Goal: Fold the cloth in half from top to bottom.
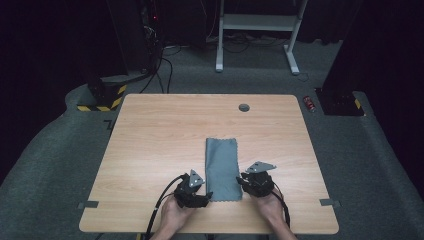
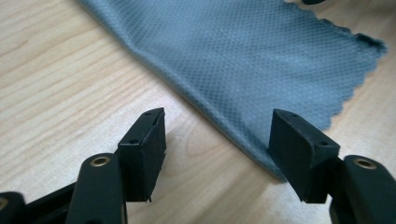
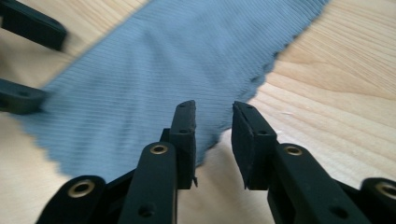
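Cloth point(image 1: 222, 167), grey and folded into a narrow strip, is lying flat on the table point(image 1: 160, 130), its long side running away from the person and its near end just short of the table's front edge. The left gripper point(image 1: 206, 194) is sitting at the near left corner of the cloth, held in the left hand point(image 1: 172, 217). In the left gripper view its jaws are standing wide apart, one over bare wood and the other at the folded edge of the cloth point(image 2: 243, 56); nothing is pinched between them. The right gripper point(image 1: 242, 181) is waiting at the near right corner, held in the right hand point(image 1: 272, 210). In the right gripper view point(image 3: 213, 116) its jaws are standing a narrow gap apart, with the scalloped edge of the cloth point(image 3: 154, 84) running just ahead of the tips, and the pads are not pressing on the fabric. Both grippers are hovering low over the table, flanking the near end of the cloth. A small round grommet point(image 1: 244, 107) is sitting near the table's far edge, well apart from the cloth.
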The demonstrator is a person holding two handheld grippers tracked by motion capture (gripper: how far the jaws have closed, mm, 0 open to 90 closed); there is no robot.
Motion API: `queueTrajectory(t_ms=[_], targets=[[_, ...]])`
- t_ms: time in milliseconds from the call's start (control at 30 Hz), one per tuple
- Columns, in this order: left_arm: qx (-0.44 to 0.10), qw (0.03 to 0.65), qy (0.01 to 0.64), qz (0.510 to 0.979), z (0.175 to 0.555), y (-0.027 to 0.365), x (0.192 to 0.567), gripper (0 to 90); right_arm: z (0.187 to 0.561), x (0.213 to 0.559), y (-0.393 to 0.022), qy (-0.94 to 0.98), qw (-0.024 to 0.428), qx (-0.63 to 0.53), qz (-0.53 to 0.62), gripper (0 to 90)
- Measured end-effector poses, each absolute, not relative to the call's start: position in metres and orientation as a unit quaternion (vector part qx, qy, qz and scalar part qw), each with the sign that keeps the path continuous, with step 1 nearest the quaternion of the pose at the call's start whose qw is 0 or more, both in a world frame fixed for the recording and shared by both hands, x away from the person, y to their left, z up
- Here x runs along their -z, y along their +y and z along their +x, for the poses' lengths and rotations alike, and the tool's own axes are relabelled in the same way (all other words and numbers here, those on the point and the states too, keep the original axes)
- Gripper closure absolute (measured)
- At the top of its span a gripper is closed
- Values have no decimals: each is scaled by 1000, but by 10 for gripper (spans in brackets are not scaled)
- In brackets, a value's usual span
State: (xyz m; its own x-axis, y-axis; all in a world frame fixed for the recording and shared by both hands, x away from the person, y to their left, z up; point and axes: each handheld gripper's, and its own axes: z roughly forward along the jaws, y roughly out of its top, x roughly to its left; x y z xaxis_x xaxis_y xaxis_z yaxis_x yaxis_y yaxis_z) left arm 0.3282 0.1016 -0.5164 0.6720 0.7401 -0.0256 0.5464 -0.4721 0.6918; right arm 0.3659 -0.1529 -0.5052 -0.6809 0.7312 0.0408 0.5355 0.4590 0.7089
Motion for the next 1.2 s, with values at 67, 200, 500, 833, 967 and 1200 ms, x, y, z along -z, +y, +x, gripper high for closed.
queueTrajectory(t_ms=[67, 200, 500, 833, 967, 1200], targets=[[-149, 344, 377, 847, 327, 101, 517, 372, 355, 504, -152, 847, 132, -367, 362, 666], [-153, 349, 374, 845, 325, 102, 518, 376, 347, 508, -150, 854, 133, -359, 354, 647], [-153, 358, 370, 844, 323, 107, 520, 381, 339, 516, -148, 861, 138, -343, 349, 611], [-157, 357, 371, 843, 319, 127, 520, 381, 329, 517, -137, 861, 139, -347, 345, 630], [-154, 357, 374, 842, 318, 130, 520, 382, 329, 517, -136, 863, 139, -350, 337, 632], [-133, 372, 375, 839, 336, 129, 508, 401, 333, 515, -142, 859, 130, -361, 337, 725]])
